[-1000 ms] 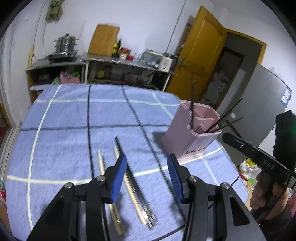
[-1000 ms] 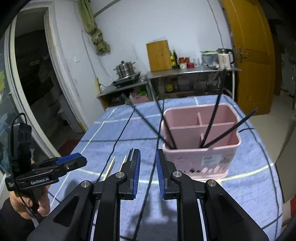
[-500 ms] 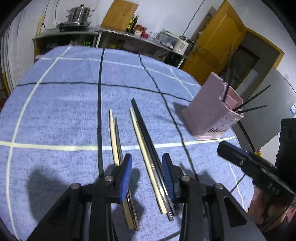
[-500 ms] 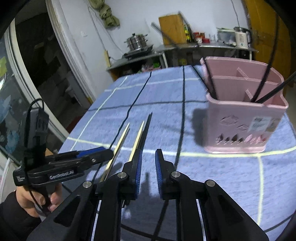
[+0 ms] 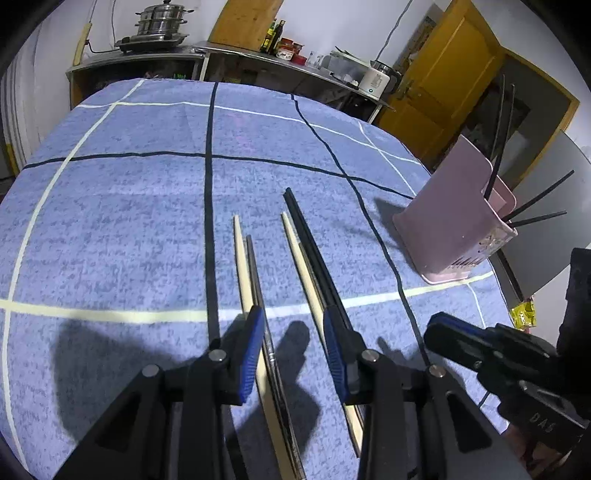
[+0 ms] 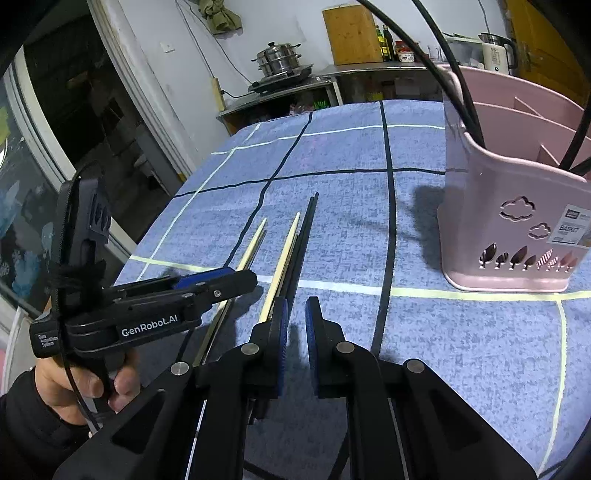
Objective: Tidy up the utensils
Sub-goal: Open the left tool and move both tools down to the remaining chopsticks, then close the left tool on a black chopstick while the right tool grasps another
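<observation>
A home kitchen — a stacked steel steamer pot (image 5: 162, 16) sits on a stove on the metal counter (image 5: 229, 55), with a wooden cutting board (image 6: 351, 36), sauce bottles (image 5: 273, 35) and an electric kettle (image 6: 496, 51) to its right, behind a cloth-covered table (image 5: 110, 221).

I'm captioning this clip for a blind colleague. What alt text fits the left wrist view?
The left gripper, jaws apart and holding nothing, hangs low over pale wooden and dark chopsticks lying in two groups on a blue checked tablecloth. A pink plastic utensil basket holding black chopsticks stands at right, with the right gripper at lower right.
</observation>
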